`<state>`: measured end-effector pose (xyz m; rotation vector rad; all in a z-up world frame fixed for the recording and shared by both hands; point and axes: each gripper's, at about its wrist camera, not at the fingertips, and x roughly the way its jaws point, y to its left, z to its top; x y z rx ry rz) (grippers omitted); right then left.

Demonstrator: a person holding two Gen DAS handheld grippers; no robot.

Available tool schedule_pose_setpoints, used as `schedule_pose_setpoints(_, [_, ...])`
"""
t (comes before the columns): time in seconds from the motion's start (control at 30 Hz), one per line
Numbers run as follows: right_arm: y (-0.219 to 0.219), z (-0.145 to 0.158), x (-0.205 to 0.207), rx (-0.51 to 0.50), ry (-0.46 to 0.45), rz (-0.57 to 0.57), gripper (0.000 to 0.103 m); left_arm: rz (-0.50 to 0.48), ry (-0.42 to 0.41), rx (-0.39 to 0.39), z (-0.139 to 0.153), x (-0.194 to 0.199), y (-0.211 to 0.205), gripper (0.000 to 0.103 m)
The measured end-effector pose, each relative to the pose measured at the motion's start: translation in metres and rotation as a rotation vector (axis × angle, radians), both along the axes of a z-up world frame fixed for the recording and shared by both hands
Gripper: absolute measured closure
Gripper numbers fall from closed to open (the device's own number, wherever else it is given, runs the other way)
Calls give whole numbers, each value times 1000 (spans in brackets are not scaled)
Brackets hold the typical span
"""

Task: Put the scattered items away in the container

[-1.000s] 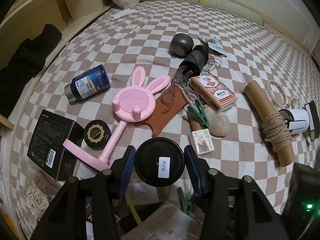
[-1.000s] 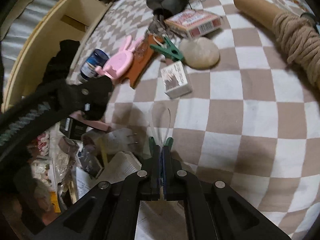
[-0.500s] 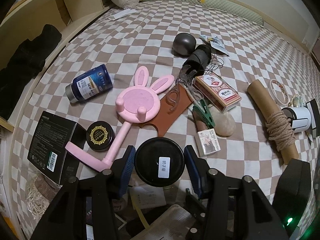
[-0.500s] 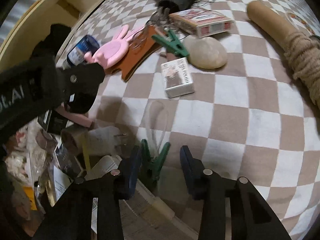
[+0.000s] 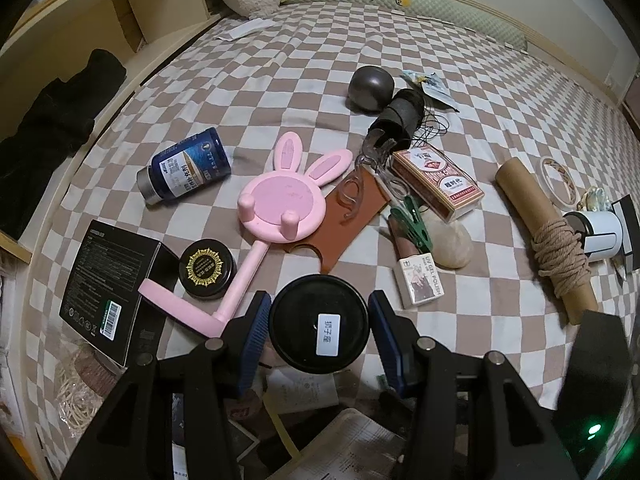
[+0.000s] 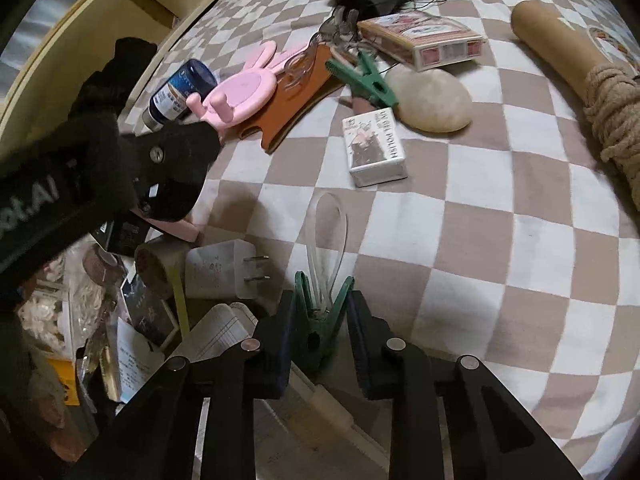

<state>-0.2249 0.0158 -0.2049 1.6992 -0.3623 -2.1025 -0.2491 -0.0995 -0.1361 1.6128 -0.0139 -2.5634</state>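
Left gripper (image 5: pixel 318 330): we hold a black jar (image 5: pixel 319 323) above the container (image 5: pixel 304 432) for dropping; right gripper (image 6: pixel 318 330): jaws apart, green clip (image 6: pixel 320 316) freed between them.

the left wrist camera looks down and forward along its fingers from high above the checkered bedspread (image 5: pixel 280 80), taking in the whole scatter as far as the wall. the right wrist camera sits lower and nearer, angled leftward across the bed edge. both views share the pink rabbit stand (image 5: pixel 280 200) (image 6: pixel 240 92), nail polish box (image 5: pixel 422 280) (image 6: pixel 374 148) and rope-wound tube (image 5: pixel 548 236) (image 6: pixel 592 76).
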Motion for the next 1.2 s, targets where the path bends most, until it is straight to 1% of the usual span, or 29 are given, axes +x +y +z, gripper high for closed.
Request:
schedule_pose_setpoints(0.2, [22, 12, 0, 4, 28, -33, 77, 4, 11, 3, 4, 2, 6, 53])
schedule_pose_setpoints(0.57, [63, 58, 9, 50, 136, -107, 77, -39, 49, -12, 29, 12, 35, 53])
schedule_pose_setpoints(0.83, [102, 104, 22, 112, 278, -151, 77, -79, 128, -9, 64, 27, 60, 53])
schedule_pose_setpoints(0.9, [115, 119, 26, 111, 310, -170, 77, -84, 150, -6, 74, 31, 67, 53])
schedule_pose_setpoints(1.2, [161, 164, 44, 132, 412, -224, 77, -133, 246, 26, 117, 50, 101, 53])
